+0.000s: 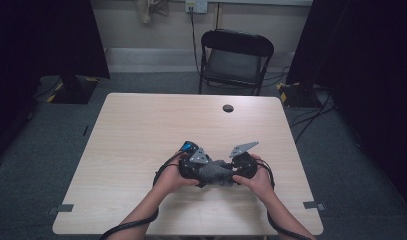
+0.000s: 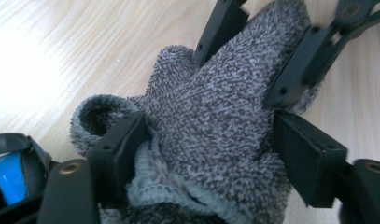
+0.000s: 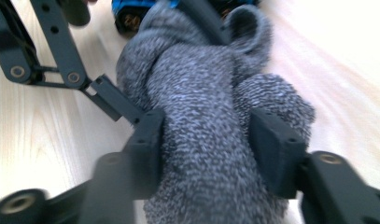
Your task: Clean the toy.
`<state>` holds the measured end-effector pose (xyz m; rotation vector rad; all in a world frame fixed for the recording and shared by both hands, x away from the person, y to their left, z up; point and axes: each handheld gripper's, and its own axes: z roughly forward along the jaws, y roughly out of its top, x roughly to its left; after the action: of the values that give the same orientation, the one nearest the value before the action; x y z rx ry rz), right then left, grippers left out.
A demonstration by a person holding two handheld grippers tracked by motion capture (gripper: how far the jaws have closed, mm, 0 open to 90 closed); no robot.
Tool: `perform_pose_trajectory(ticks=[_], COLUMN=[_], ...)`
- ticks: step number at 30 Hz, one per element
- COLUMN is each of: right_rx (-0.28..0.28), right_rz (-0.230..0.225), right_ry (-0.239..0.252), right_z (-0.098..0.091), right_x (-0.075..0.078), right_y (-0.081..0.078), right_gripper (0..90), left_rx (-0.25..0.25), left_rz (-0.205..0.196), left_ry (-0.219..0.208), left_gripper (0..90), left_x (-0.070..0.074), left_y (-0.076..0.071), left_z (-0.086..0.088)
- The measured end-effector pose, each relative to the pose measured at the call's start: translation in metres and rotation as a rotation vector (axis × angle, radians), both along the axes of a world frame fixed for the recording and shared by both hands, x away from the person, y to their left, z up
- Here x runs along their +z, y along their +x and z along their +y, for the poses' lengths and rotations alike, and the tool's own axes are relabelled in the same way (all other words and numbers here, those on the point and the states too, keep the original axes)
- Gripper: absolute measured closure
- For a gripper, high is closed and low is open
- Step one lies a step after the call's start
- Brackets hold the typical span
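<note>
A grey knitted sock bundle point(image 1: 216, 172) lies on the light wooden table point(image 1: 141, 125) near its front edge, between my two grippers. In the left gripper view, my left gripper point(image 2: 211, 154) is shut on the bundle. One jaw is tucked into the fold beside the open cuff point(image 2: 99, 116), and the other presses the far side. My right gripper point(image 3: 208, 144) comes in from the opposite end, its jaws flanking the bundle point(image 3: 201, 116). The pads point(image 3: 271, 149) rest against the fabric without a clear squeeze. That view is blurred. Both hands hold the grippers close together.
The tabletop around the hands is bare wood, with a round cable hole point(image 1: 228, 108) toward the back. A black folding chair point(image 1: 236, 55) stands beyond the far edge. Dark curtains hang at both sides of the room.
</note>
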<state>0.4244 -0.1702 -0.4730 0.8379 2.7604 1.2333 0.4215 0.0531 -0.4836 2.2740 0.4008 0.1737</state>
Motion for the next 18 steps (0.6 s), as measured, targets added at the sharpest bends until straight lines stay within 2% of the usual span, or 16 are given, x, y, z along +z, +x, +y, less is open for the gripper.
perform_pose_trajectory(ticks=[3,5,8,12,14,18], right_rx=[-0.014,-0.021,-0.031,-0.058,-0.075,-0.11], right_rz=[-0.016,-0.026,-0.042,-0.051,-0.054,-0.056], right_ry=[0.012,0.035,0.052,0.031,0.028,0.021], right_z=[-0.007,-0.012,-0.018,-0.022,-0.023,-0.028], right_x=[0.004,0.008,0.014,0.02,0.021,0.022], right_y=[0.001,0.002,0.004,0.008,0.01,0.015], right_gripper=[37.9,36.0,33.6,28.6,28.1,26.8], left_rx=[0.003,0.004,0.006,-0.006,-0.01,-0.04], left_rz=[0.007,-0.003,-0.011,-0.016,-0.014,0.002], left_ry=[-0.014,-0.018,-0.052,-0.065,-0.062,-0.019], left_gripper=[27.8,27.0,24.5,22.6,21.0,19.1], left_x=[0.003,0.006,0.012,0.013,0.012,0.001], left_y=[-0.001,-0.001,0.0,0.002,0.003,0.003], left_z=[-0.001,-0.001,-0.002,-0.009,-0.014,-0.023])
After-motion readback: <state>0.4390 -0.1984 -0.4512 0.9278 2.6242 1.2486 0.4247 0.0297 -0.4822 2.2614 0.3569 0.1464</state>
